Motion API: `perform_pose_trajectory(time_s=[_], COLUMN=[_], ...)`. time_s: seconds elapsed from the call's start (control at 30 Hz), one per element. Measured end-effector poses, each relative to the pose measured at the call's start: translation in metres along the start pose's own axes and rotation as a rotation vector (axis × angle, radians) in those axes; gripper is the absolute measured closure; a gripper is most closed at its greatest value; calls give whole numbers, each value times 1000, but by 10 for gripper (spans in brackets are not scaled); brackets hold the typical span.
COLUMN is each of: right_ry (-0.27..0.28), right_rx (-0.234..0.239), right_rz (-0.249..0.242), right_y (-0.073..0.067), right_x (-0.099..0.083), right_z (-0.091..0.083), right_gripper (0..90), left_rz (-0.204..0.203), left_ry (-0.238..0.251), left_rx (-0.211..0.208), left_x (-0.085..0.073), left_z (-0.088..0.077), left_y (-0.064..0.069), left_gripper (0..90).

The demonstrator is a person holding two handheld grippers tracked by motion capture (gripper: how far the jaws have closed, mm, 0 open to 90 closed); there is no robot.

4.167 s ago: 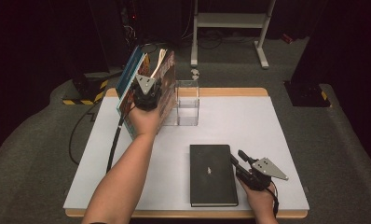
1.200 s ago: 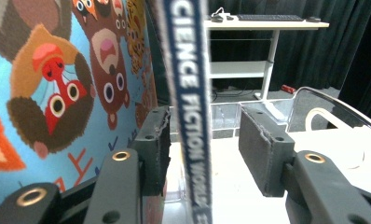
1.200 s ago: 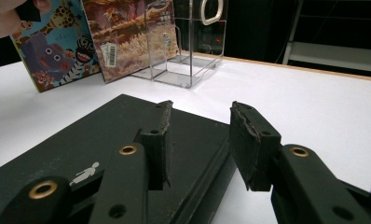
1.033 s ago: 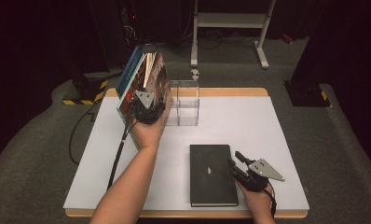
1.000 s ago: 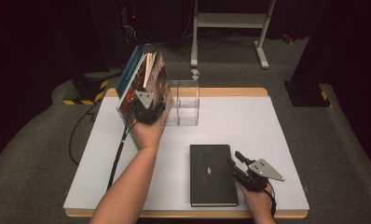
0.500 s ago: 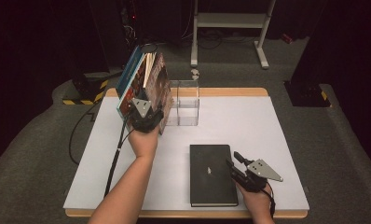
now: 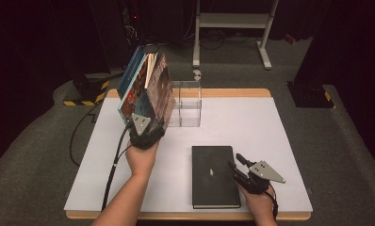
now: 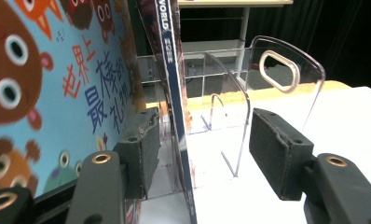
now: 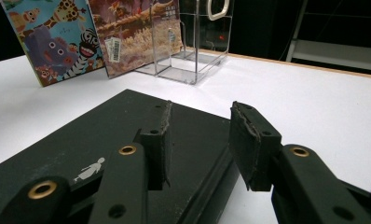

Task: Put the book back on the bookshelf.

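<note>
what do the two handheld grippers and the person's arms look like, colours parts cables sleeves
Both are black two-jaw tools. The left gripper carries a grey three-cornered plate on top, and a black cable trails from it toward the table's near edge. The right gripper has the same grey plate and a thin black cable by the wrist. In the gripper views, the blocky black pads sit on arms with brass-coloured rivets. Forearms are bare, with no sleeves visible.

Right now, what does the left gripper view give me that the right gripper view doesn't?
Left gripper view: the left gripper, its jaws just opening, stands around a standing book's dark blue spine. Right gripper view: the right gripper hangs open over the flat black book at its edge. Both: the clear acrylic book rack, the colourful picture books and the white table.
</note>
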State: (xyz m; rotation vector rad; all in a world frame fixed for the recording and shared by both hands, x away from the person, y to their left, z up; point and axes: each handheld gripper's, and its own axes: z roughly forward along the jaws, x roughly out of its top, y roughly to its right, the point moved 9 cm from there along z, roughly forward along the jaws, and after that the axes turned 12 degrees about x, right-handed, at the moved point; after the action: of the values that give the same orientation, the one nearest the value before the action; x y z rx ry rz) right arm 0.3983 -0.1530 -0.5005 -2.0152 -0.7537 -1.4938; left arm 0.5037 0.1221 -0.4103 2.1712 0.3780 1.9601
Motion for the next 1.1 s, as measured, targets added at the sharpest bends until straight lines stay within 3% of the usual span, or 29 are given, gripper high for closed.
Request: perform_pose_trajectory(time_s=[0.2, 0.3, 0.47, 0.63, 0.8, 0.97, 1.1], right_ry=[-4, -5, -9, -9, -9, -12, -14], right_rx=[-2, -3, -1, -2, -1, 1, 1], right_rz=[3, 2, 1, 0, 5, 0, 1], right_y=[1, 1, 0, 0, 0, 0, 0], right_x=[-1, -2, -3, -3, -3, -3, -3], right_z=[0, 1, 1, 1, 1, 1, 1], right_gripper=[592, 591, 590, 591, 591, 591, 588], left_rz=[33, 7, 23, 49, 35, 21, 34], left_ry=[-38, -75, -145, -165, -171, -206, -247], left_rx=[-39, -75, -119, -157, -190, -224, -241], left_x=[-13, -19, -34, -43, -46, -54, -64], left_z=[-14, -21, -32, -42, -53, -62, -68], left_y=[1, 2, 4, 7, 11, 13, 12], left_gripper=[398, 389, 347, 320, 278, 271, 272])
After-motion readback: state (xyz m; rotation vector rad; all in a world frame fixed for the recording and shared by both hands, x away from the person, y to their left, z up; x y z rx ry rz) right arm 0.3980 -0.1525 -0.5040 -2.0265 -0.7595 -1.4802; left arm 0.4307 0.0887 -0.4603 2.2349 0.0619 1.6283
